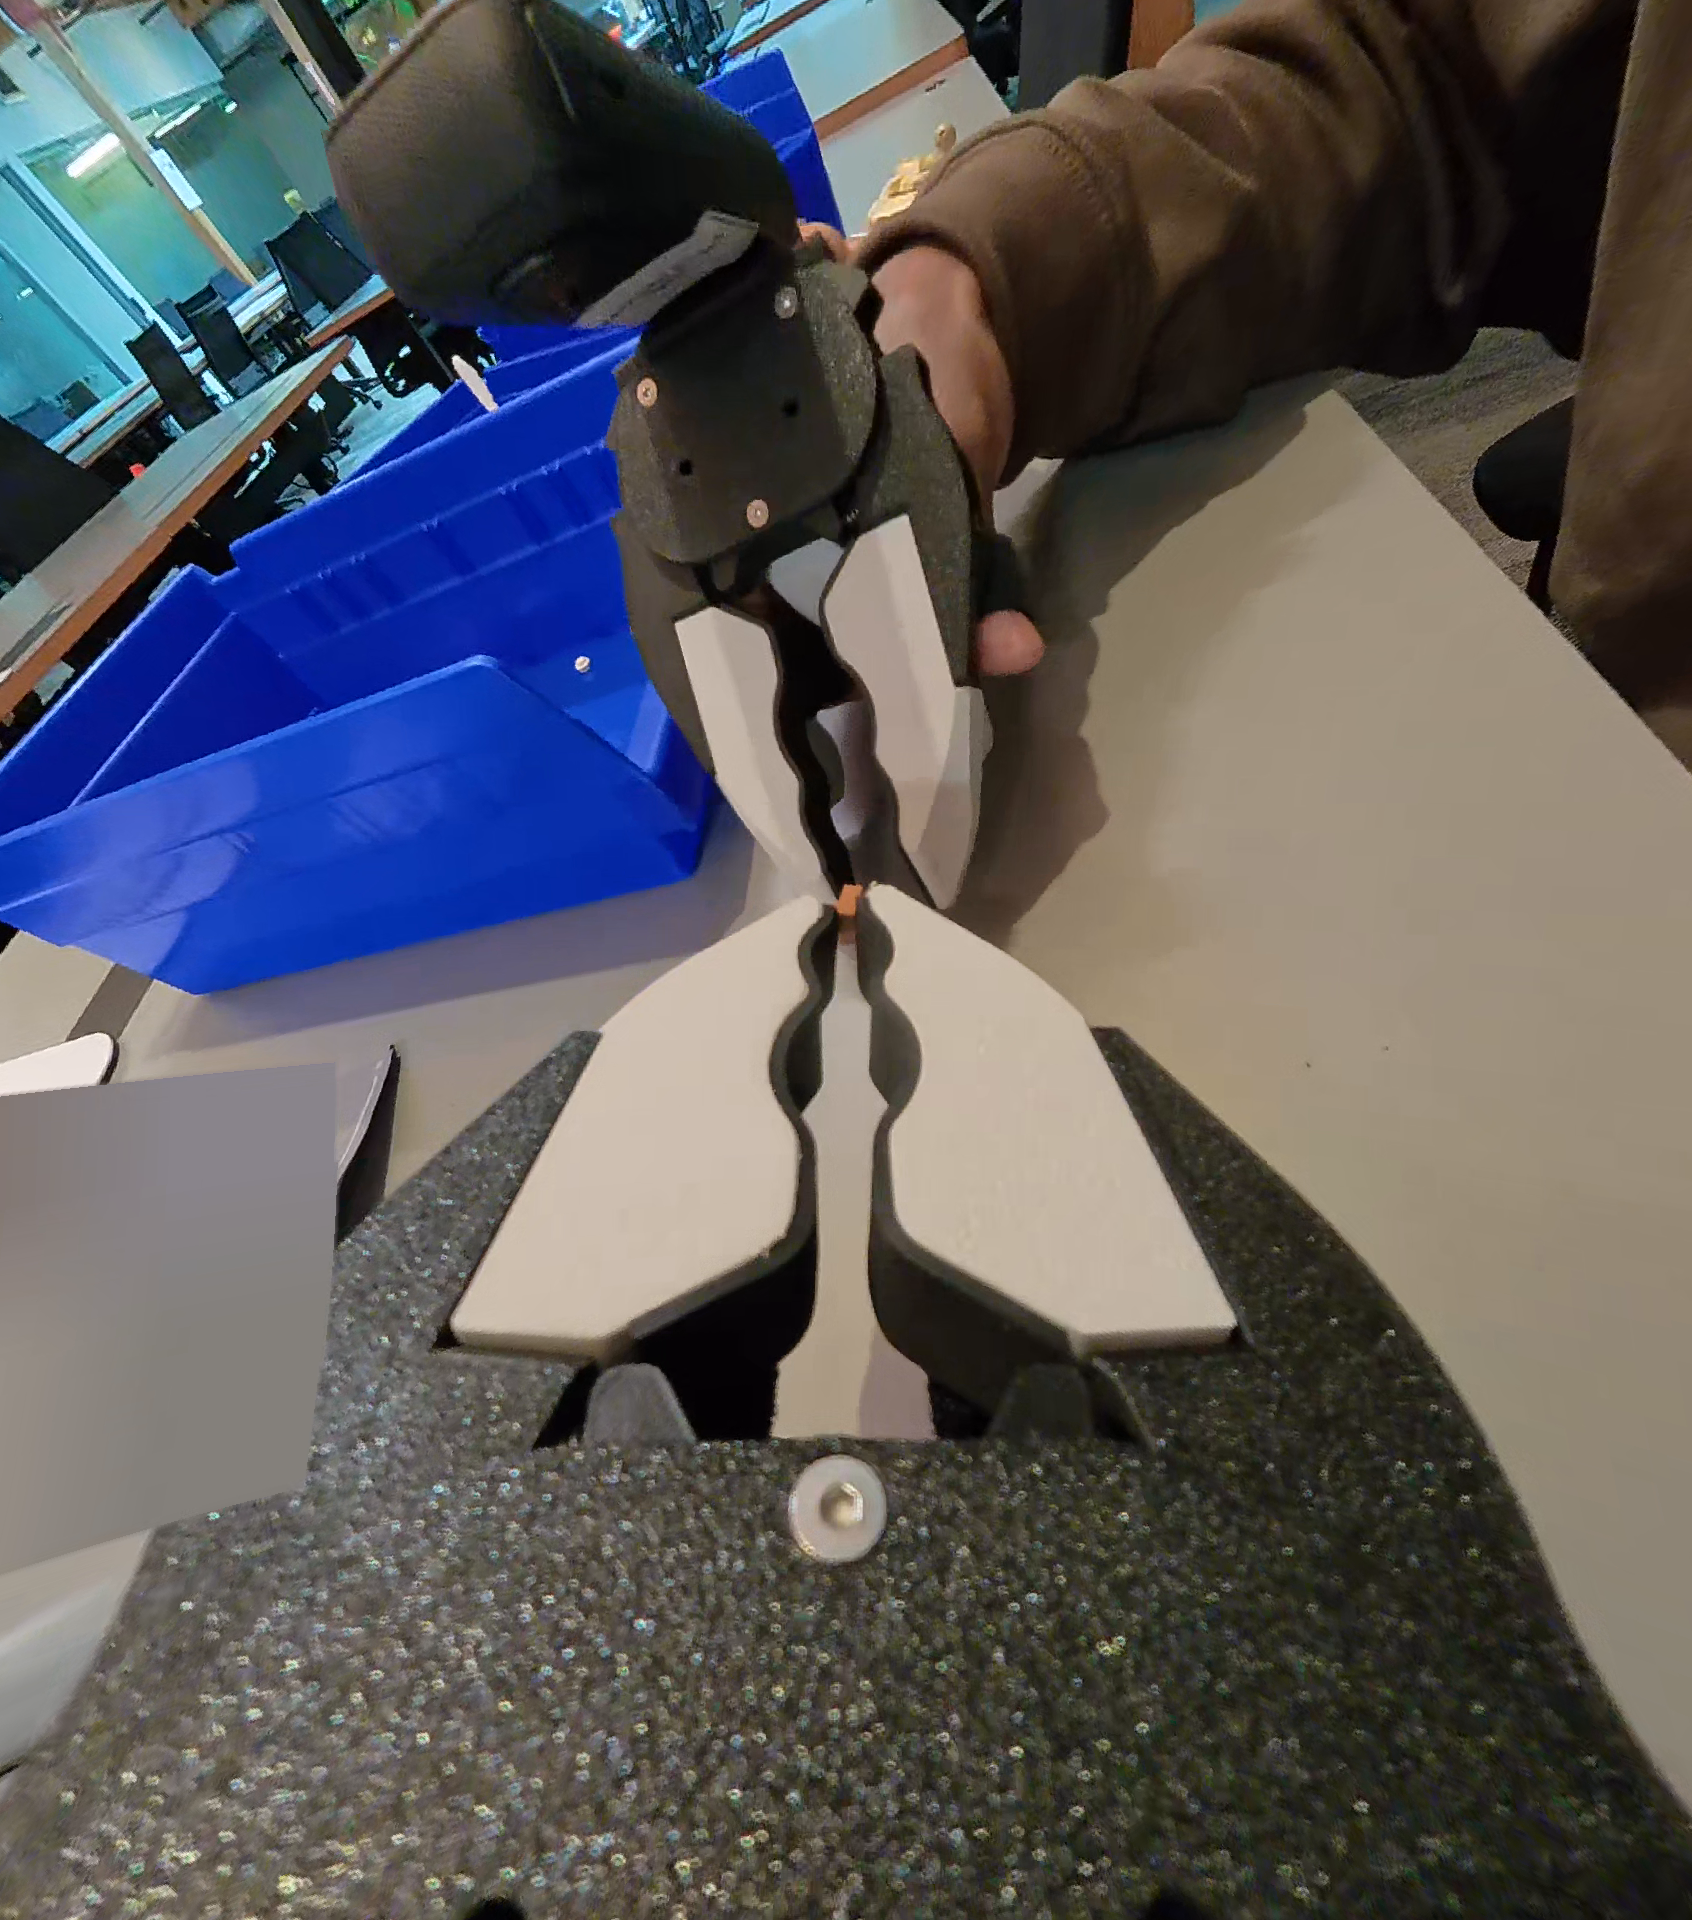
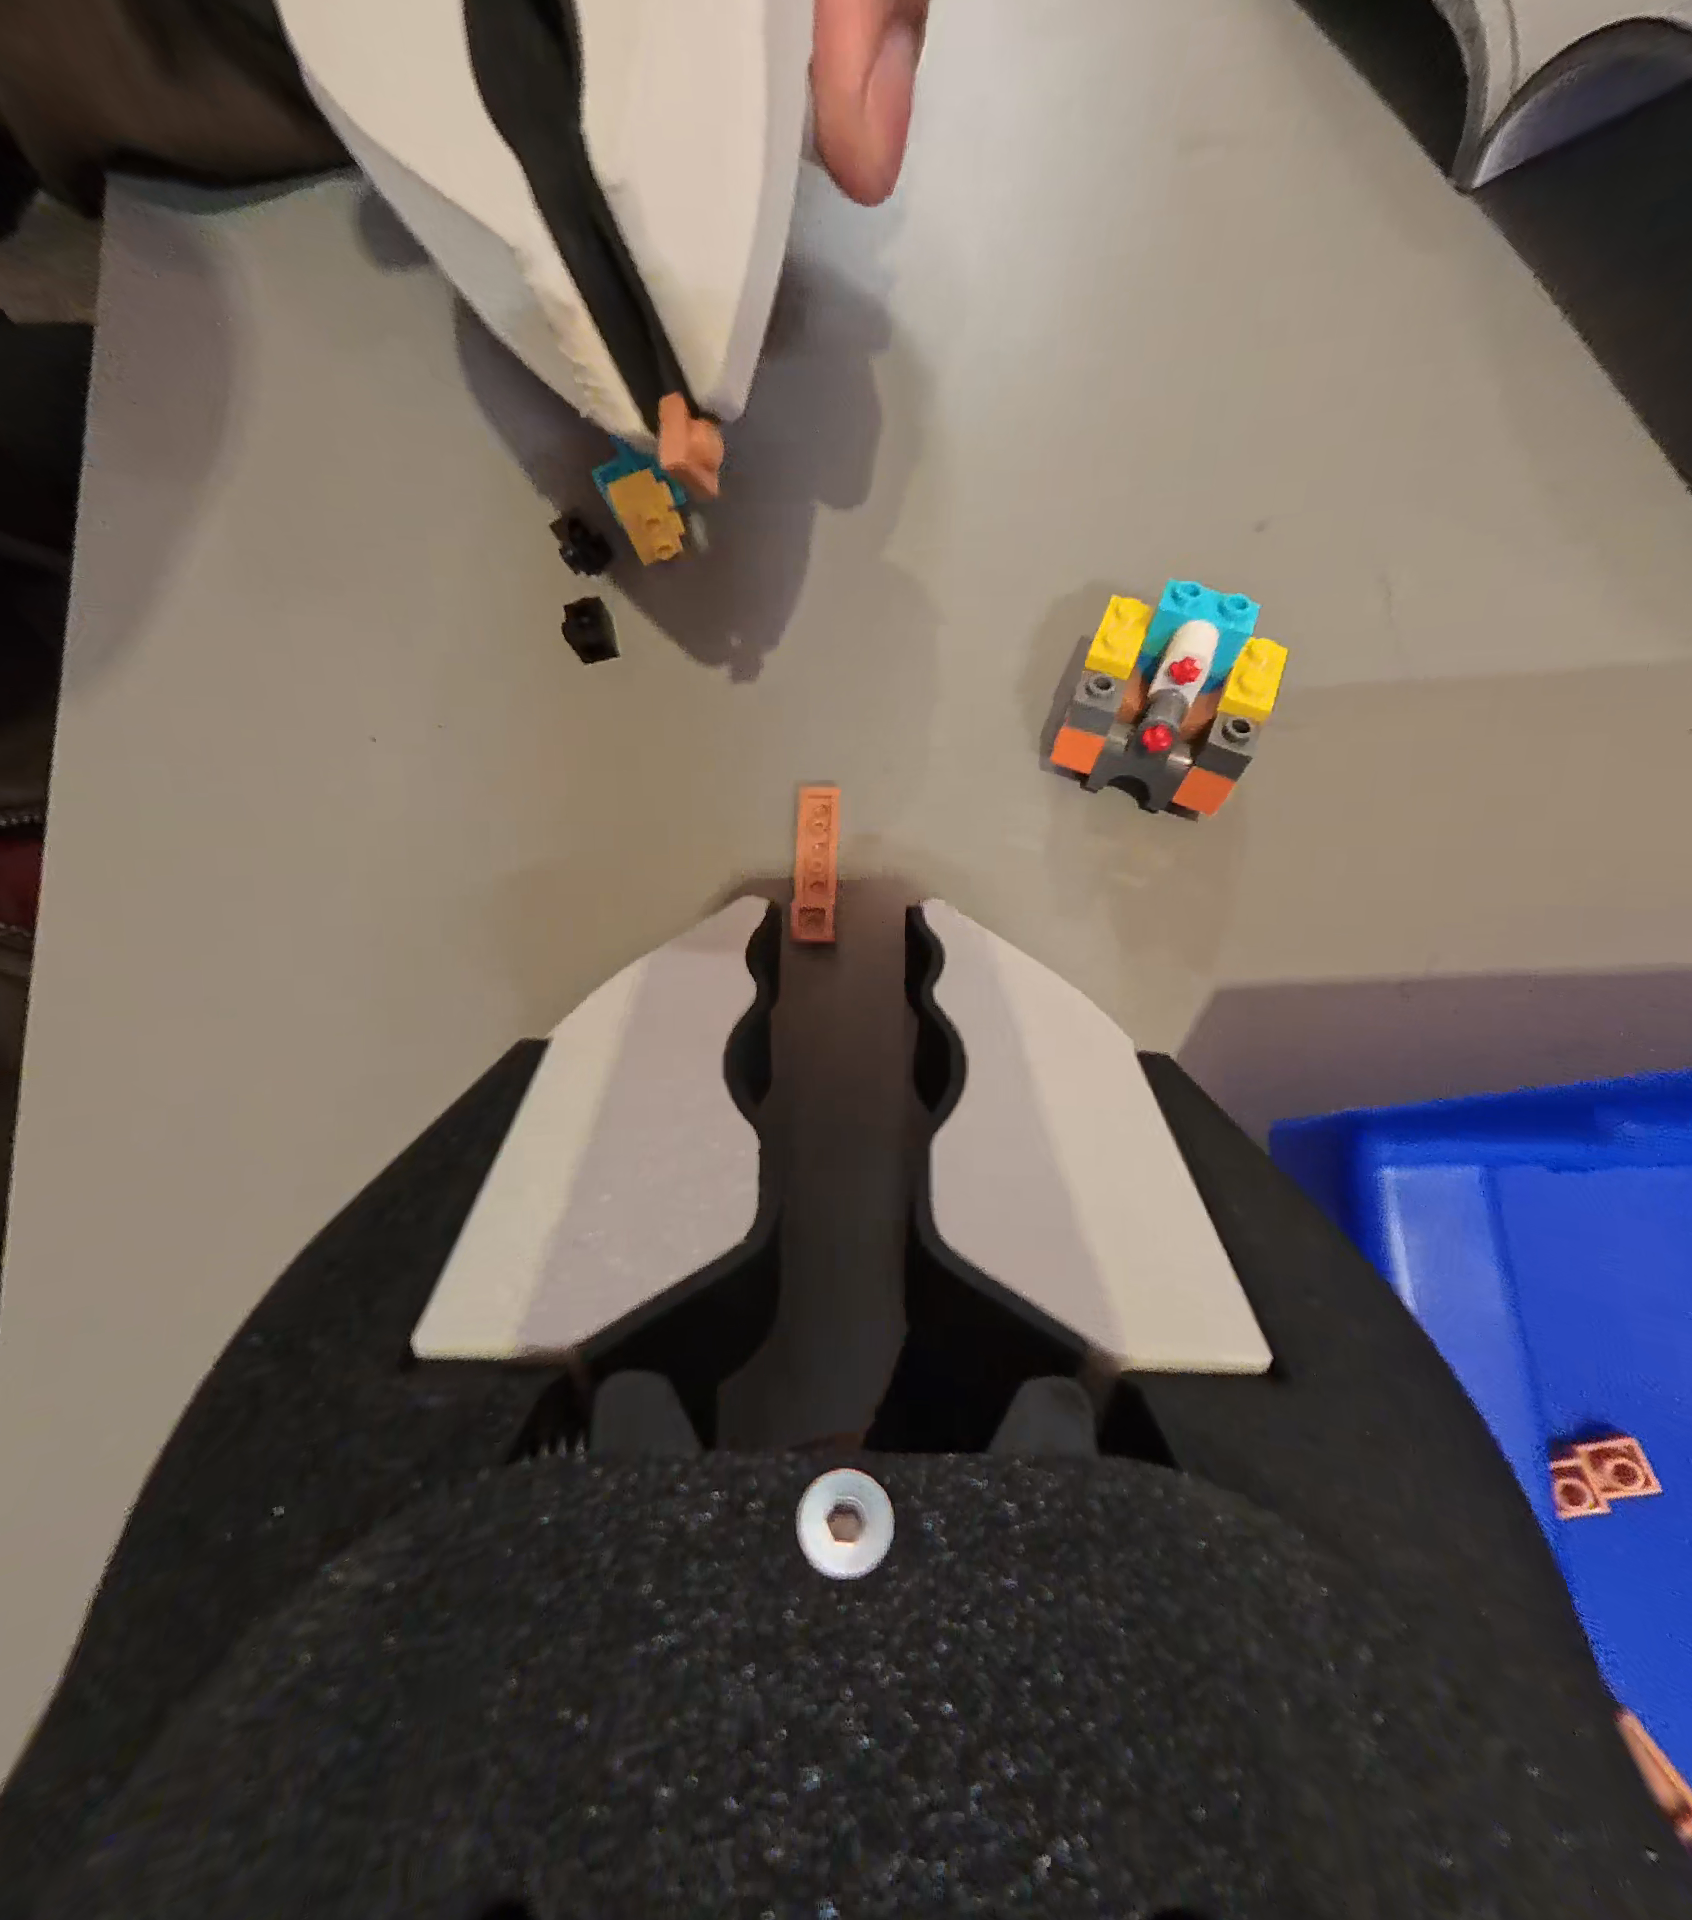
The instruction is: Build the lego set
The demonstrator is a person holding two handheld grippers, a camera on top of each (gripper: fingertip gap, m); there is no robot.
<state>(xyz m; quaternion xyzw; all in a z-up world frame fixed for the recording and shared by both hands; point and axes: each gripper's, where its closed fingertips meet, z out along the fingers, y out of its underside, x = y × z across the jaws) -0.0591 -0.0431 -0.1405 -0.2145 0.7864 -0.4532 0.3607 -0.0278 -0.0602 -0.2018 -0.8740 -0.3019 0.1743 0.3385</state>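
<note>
My left gripper (image 1: 847, 916) is shut on a small orange brick (image 1: 848, 902). In the right wrist view the left gripper (image 2: 688, 414) holds this brick (image 2: 688, 445) just above a small teal and yellow sub-assembly (image 2: 648, 509) on the grey table (image 2: 1029, 395). My right gripper (image 2: 844, 912) is open and points down at the table. A long thin orange plate (image 2: 816, 862) lies flat with one end between its fingertips, untouched. The right gripper also shows in the left wrist view (image 1: 847, 852), opposite the left one. A larger multicoloured model (image 2: 1169, 696) stands to the right.
Two small black pieces (image 2: 580, 540) (image 2: 593, 629) lie left of the sub-assembly. A blue bin (image 2: 1548, 1299) at the right holds several orange pieces (image 2: 1606, 1475). Blue bins (image 1: 354, 790) stand behind the grippers. The table's edge (image 2: 83, 623) runs along the left. A hand (image 1: 956, 353) holds the right gripper. Tip to tip, the grippers are about 8 cm apart.
</note>
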